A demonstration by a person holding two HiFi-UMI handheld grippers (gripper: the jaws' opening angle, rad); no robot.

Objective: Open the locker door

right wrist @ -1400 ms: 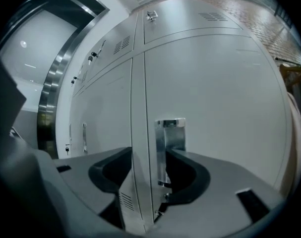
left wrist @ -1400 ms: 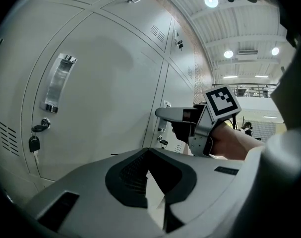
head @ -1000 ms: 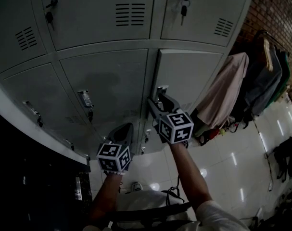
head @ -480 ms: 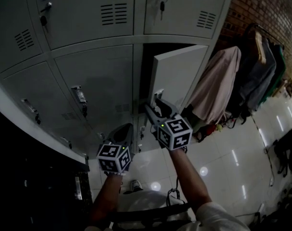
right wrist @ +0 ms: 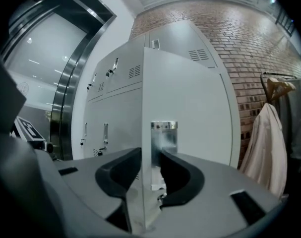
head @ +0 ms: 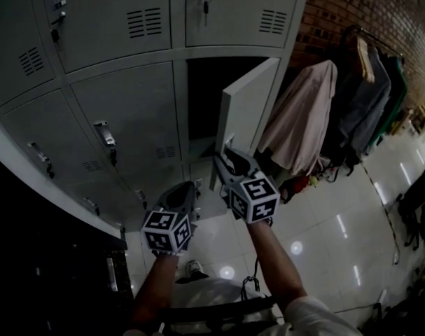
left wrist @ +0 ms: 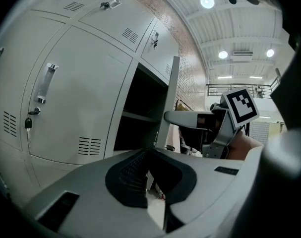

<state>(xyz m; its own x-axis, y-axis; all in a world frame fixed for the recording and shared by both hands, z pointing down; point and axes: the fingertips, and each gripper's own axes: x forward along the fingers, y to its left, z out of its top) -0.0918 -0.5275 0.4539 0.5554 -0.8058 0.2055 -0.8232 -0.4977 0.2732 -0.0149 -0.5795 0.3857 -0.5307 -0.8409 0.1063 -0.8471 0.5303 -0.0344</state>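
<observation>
Grey jaws of the right gripper (right wrist: 150, 155) are closing over the free edge of the locker door (right wrist: 190, 98), one pad on each face, at the shiny metal handle plate (right wrist: 164, 133). The pads appear to touch the door already. The left gripper (left wrist: 149, 152) holds nothing. Its jaw tips are together, and it hangs lower and to the left, apart from the door. The door stands out at an angle from the lockers (head: 128, 110), and the dark compartment (head: 205, 96) behind it is visible. The neighbouring doors are closed. To the right, a pale coat (head: 303, 117) and darker clothes hang before a brick wall (head: 366, 5). The glossy floor (head: 324, 222) reflects lamps.
</observation>
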